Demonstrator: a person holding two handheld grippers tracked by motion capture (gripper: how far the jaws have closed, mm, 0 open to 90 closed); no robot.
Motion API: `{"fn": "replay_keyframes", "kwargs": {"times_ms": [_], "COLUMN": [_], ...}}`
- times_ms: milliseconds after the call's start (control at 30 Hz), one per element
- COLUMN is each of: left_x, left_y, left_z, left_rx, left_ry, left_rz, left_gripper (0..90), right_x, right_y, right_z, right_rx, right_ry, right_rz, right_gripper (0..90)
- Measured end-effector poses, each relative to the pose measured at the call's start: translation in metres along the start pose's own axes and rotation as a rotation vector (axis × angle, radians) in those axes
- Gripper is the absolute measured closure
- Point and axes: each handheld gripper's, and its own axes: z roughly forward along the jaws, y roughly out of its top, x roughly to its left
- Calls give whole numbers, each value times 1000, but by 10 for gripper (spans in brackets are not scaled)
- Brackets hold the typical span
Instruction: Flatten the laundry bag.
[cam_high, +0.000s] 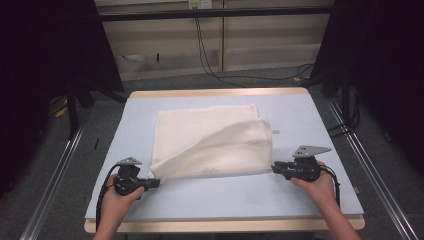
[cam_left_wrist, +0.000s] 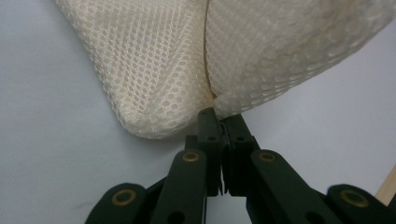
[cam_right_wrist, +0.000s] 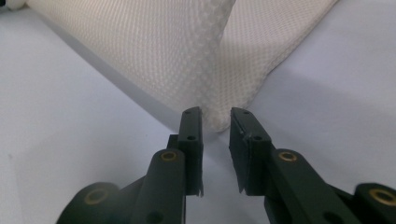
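A cream mesh towel (cam_high: 210, 142) lies folded on the pale blue table top (cam_high: 225, 200), its near edge raised on the left. My left gripper (cam_high: 156, 182) is at the towel's near left corner. In the left gripper view its jaws (cam_left_wrist: 223, 119) are shut on that corner of the towel (cam_left_wrist: 159, 70). My right gripper (cam_high: 274, 167) is at the near right corner. In the right gripper view its jaws (cam_right_wrist: 215, 114) stand apart, with the towel's corner (cam_right_wrist: 217, 122) lying at the gap between their tips and neither pad pressing on it.
The table has a wooden rim (cam_high: 220, 93) and bare blue surface in front of the towel. A small grey mark (cam_high: 276, 132) sits right of the towel. Metal rails (cam_high: 370, 165) run along both sides of the table, and cables (cam_high: 210, 60) lie on the floor behind.
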Motion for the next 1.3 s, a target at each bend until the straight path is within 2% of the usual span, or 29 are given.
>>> {"fn": "replay_keyframes", "kwargs": {"times_ms": [167, 267, 367, 467, 533, 667, 767, 867, 933, 1033, 1100, 1200, 1300], "left_x": [1, 2, 2, 3, 4, 4, 7, 11, 14, 19, 21, 26, 28], "left_y": [-2, -2, -2, -3, -2, -2, -3, -5, -6, -7, -8, -9, -9], "left_z": [0, -1, -3, -3, -4, -9, -13, -19, -24, -28, -29, -32, -33], "left_rx": [-8, 1, -1, 0, -7, -25, -29, -61, -72, -86, -87, -99, -109], "left_ry": [-7, -10, -5, 7, 4, 0, -16, -23, -11, -19, 4, 17, 14], "left_rz": [-15, -12, -16, -14, -28, -22, -31, -44, -39, -54, -55, -65, -72], "left_gripper": [876, 876, 876, 873, 859, 836, 794, 767, 730, 695, 694, 691, 691], "right_x": [-12, -13, -11, -5, -2, 1, 3, 5, 6, 5, 6, 6, 7], "right_y": [11, 17, 18, 17, 14, 5, 1, 0, 0, 0, -1, -1, -2], "right_z": [-10, -4, 7, 11, 11, 12, 12, 14, 14, 15, 15, 16, 16], "right_rx": [-69, -93, -111, -114, -100, -30, -1, 24, 38, 51, 59, 70, 77], "right_ry": [-54, -60, 9, 67, 100, 143, 153, 144, 135, 130, 124, 123, 120], "right_rz": [70, 70, 69, 41, 5, -42, -48, -63, -70, -82, -82, -93, -94], "right_gripper": [717, 686, 680, 685, 689, 693, 693, 693, 691, 688, 689, 689, 690]}}
